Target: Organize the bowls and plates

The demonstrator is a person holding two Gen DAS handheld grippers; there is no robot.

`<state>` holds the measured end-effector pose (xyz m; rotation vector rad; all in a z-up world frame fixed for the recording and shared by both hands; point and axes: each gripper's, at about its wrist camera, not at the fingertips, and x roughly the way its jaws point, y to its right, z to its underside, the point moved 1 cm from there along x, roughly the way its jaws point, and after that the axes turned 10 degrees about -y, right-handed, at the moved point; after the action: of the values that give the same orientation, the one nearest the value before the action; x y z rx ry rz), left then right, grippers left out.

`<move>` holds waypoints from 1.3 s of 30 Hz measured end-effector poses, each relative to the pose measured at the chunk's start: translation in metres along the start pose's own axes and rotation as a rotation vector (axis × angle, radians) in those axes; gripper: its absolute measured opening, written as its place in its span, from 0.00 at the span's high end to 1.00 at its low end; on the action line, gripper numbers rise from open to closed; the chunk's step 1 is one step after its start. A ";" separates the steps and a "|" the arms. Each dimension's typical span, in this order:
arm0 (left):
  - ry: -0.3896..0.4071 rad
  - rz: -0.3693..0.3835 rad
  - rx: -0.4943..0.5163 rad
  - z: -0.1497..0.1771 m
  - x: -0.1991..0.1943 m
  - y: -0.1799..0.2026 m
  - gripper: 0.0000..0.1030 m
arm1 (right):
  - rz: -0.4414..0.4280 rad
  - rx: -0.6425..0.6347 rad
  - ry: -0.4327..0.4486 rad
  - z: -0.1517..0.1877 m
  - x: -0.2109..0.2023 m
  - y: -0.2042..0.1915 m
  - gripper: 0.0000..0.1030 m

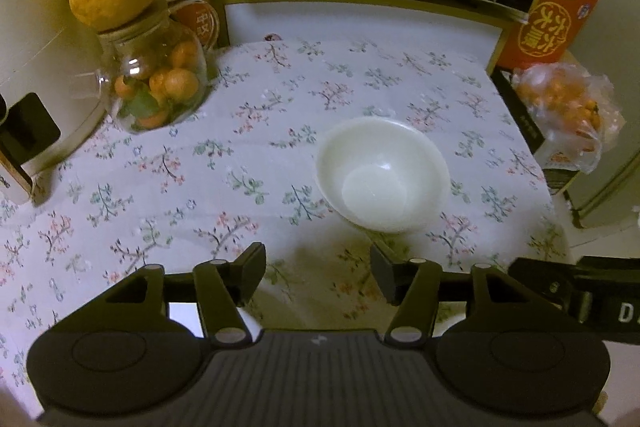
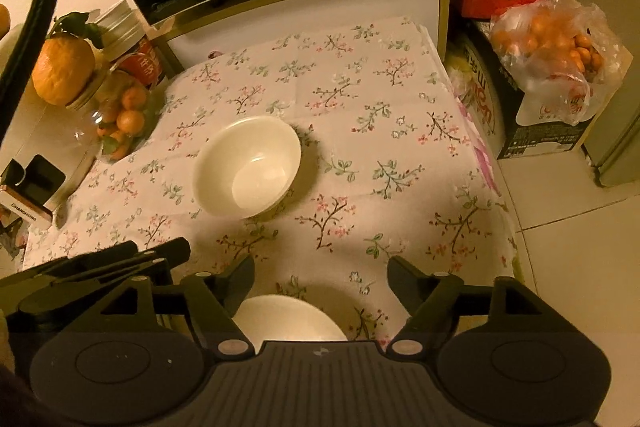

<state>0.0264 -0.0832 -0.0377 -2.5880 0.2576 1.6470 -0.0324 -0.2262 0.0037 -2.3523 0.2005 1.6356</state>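
Both jaws gape empty; round glossy white bowl (image 1: 382, 175) on floral tablecloth (image 1: 200, 155).

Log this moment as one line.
left gripper: open, empty | right gripper: open, empty | bowl: upright on tablecloth

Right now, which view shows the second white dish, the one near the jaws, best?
The right wrist view: the white dish lies on the floral tablecloth just beneath the open right gripper, partly hidden by its body. In the left wrist view I cannot make it out; only the white bowl shows.
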 end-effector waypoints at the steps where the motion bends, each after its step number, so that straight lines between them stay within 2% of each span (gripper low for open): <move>1: 0.002 -0.003 -0.003 -0.002 0.001 -0.001 0.44 | 0.004 0.002 0.001 -0.002 0.001 0.000 0.25; 6: 0.002 -0.022 -0.034 -0.011 0.009 -0.011 0.18 | 0.020 0.061 -0.003 -0.011 0.007 0.010 0.16; 9: 0.002 -0.030 -0.047 -0.017 0.014 -0.017 0.07 | 0.026 0.096 -0.012 -0.017 0.013 0.014 0.13; 12: -0.003 -0.020 -0.068 -0.024 0.020 -0.024 0.00 | 0.006 0.115 -0.027 -0.023 0.020 0.016 0.09; 19: -0.022 -0.012 -0.139 -0.037 0.037 -0.043 0.00 | -0.033 0.185 0.001 -0.038 0.031 0.021 0.02; 24: -0.032 0.008 -0.156 -0.044 0.045 -0.047 0.00 | -0.054 0.260 -0.005 -0.049 0.043 0.026 0.02; 30: -0.034 0.026 -0.175 -0.051 0.053 -0.050 0.01 | -0.069 0.260 -0.019 -0.054 0.056 0.019 0.02; 34: -0.045 0.046 -0.200 -0.052 0.059 -0.050 0.02 | -0.066 0.247 -0.018 -0.057 0.060 0.011 0.04; 39: -0.046 0.061 -0.188 -0.053 0.064 -0.044 0.06 | -0.066 0.250 -0.032 -0.060 0.071 0.007 0.12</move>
<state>0.1075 -0.0547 -0.0747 -2.6961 0.1891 1.8317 0.0445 -0.2481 -0.0435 -2.1227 0.2991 1.5198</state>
